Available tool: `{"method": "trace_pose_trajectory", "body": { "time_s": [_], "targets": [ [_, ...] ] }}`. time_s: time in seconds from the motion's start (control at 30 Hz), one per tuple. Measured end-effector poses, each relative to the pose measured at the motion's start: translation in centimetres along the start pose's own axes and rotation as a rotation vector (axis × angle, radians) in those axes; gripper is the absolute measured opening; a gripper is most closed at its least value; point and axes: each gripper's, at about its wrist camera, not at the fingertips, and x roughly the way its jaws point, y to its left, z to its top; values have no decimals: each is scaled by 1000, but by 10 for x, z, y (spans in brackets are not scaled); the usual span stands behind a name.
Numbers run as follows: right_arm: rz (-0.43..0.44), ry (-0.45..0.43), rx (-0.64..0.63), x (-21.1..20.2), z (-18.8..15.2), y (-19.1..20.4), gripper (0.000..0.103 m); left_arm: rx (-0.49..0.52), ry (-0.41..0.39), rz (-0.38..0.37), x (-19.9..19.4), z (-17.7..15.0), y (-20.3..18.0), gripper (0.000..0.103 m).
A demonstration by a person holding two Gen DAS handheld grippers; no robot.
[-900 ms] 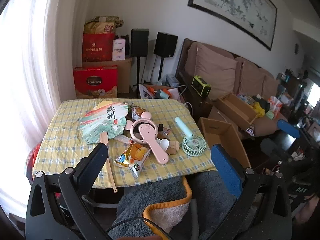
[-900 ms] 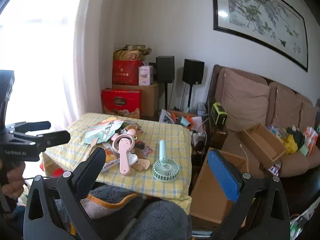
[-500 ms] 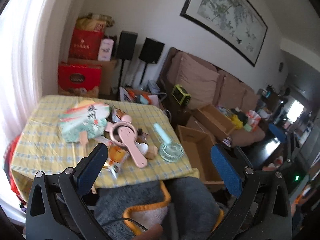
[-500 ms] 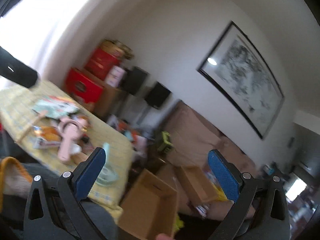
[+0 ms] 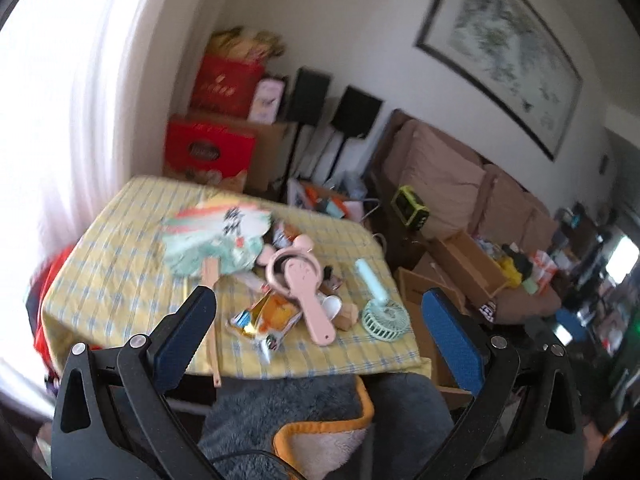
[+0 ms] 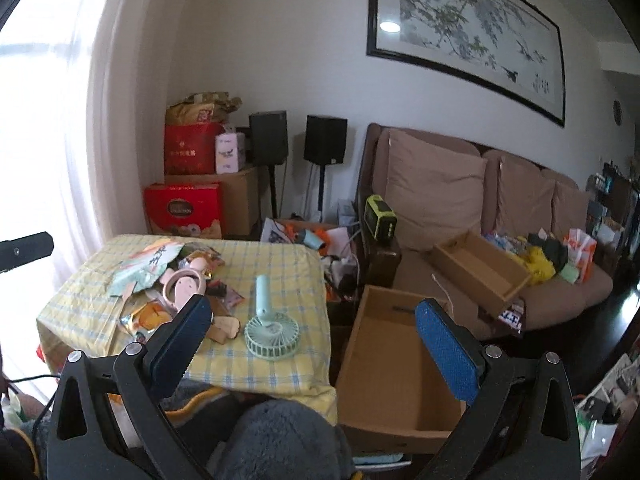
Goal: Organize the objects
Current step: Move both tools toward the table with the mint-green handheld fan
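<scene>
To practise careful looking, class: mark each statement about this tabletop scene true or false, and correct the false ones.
1. Both grippers are open and empty. True: left gripper, right gripper.
2. The mint handheld fan lies on the checked tablecloth. True.
3. The cardboard box beside the table is full. False: it is empty.
4. The pink fan is in the box. False: it lies on the table.

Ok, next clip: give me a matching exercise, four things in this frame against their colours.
Things:
1. handheld fan
2. hand mirror
3. tablecloth
4. large open box on the floor

Colours:
A. brown cardboard
B. pink
C. yellow with blue checks
D. mint green

Pairs: 1-D, 2-B, 3-C, 4-A
</scene>
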Motion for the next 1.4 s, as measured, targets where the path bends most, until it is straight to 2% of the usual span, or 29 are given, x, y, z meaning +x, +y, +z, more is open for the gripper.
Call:
{"method": "trace_pose_trajectory", "body": {
  "time_s": [0.07, 0.17, 0.27, 0.33, 0.43, 0.53, 0.6, 0.7, 0.8, 0.9, 0.97, 1.13, 1.2, 1.27, 1.4],
  "targets": [
    [12, 13, 29, 0, -1, -4, 103, 11, -5, 39, 1, -1, 1, 103],
    [45, 31, 66, -3, 0, -4, 103, 73, -40, 19, -6, -5, -3, 103],
    [41, 3, 31, -9, 2, 0, 103, 124, -84, 39, -8, -8, -9, 103],
    [17, 7, -5, -8, 4, 3, 103, 160, -86, 34, -7, -9, -14, 103],
    [48, 50, 19, -3, 4, 1, 103, 221, -63, 32, -4, -11, -22, 103],
    [115, 83, 83, 0, 1, -6, 103, 203, -58, 16, -3, -13, -23, 103],
    [108, 86, 75, 2, -2, -5, 103, 162, -38, -16, 6, -15, -18, 103],
    [81, 68, 18, 2, -4, 1, 103, 81, 33, -15, 23, -14, -6, 103],
    [88, 70, -13, 3, -6, 8, 103, 35, 67, -2, 34, -17, 4, 103],
    [106, 74, -17, 7, -9, 10, 103, 109, 110, -14, 45, -21, 4, 103],
    [119, 90, -14, 16, -12, 11, 103, 167, 118, 11, 50, -26, 2, 102],
    [140, 160, 41, 38, -19, 12, 103, 191, 112, 21, 52, -28, 6, 102],
    [186, 168, 91, 36, -25, 11, 103, 210, 97, 30, 51, -24, 7, 102],
    [192, 170, 93, 34, -28, 12, 103, 238, 79, 50, 51, -18, 8, 102],
    [169, 142, 5, 31, -31, 18, 103, 286, 53, 104, 53, -7, 12, 102]
  ]
}}
